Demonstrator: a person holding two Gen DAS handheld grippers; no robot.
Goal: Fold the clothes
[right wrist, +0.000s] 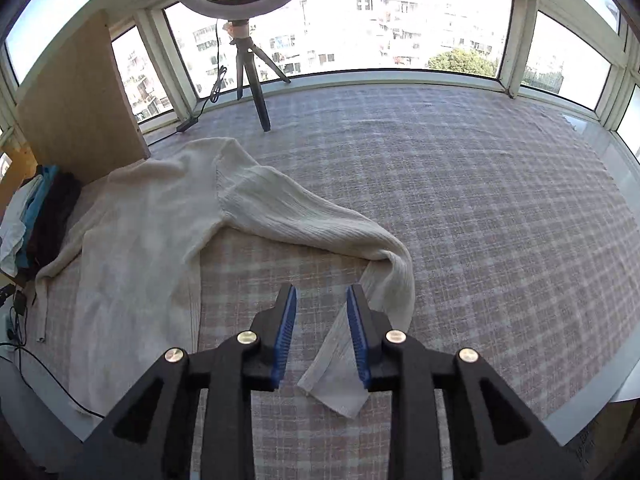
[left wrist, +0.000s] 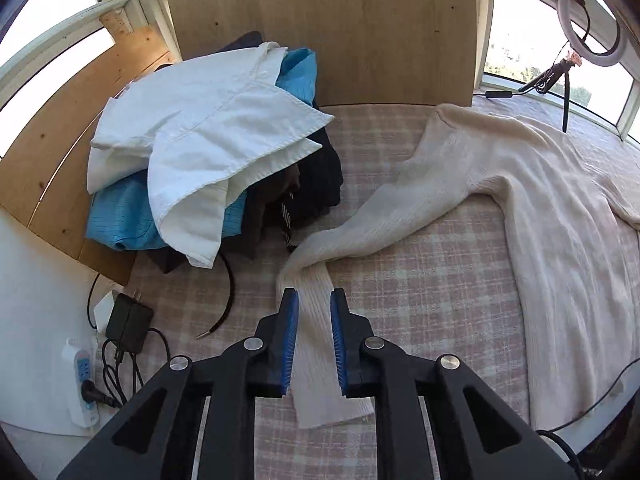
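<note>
A cream knit sweater (right wrist: 132, 240) lies flat on a checked bed cover (right wrist: 460, 200), just right of a heap of clothes (left wrist: 208, 160), with both sleeves spread out to the sides. It looks soft, light and floppy, likely to sag and stretch when lifted; the ribbed cuffs seem the best holds. The body's long axis runs from the neck, near the wooden board (left wrist: 320, 28), back toward the viewer. The left tongs (left wrist: 314, 342) stand apart astride the left sleeve. The right tongs (right wrist: 322, 334) stand apart, over the right cuff.
</note>
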